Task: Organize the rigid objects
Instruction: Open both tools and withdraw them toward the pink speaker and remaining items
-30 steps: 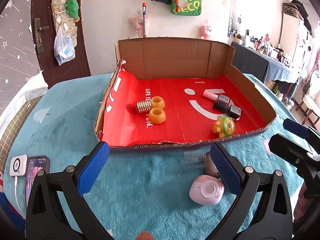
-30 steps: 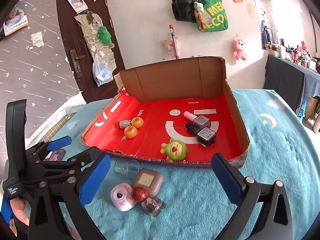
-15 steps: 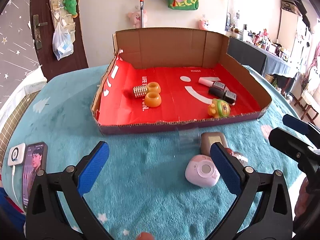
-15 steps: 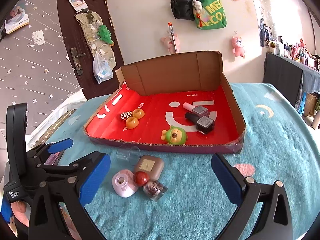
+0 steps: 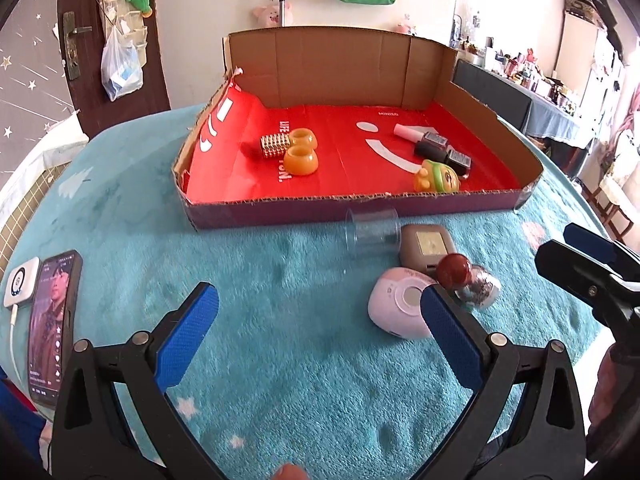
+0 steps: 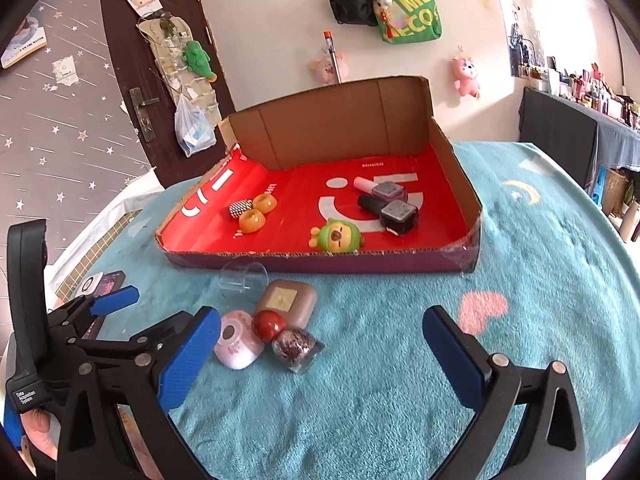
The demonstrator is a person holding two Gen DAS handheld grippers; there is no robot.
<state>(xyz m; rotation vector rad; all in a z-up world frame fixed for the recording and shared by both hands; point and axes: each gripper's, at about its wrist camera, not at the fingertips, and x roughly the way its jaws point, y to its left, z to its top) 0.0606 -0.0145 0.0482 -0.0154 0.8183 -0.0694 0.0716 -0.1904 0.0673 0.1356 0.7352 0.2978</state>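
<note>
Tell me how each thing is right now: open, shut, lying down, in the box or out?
Left gripper: open, empty.
Right gripper: open, empty.
Cardboard box: open-topped.
Nail polish bottles: lying in box.
Clear cup: on its side, outside box.
Phone: screen lit.

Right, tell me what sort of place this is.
Probably a lived-in home room, not a lab: a door with a hanging organizer, bags and plush toys on the wall, and a cluttered side counter behind the blanket-covered table.
</note>
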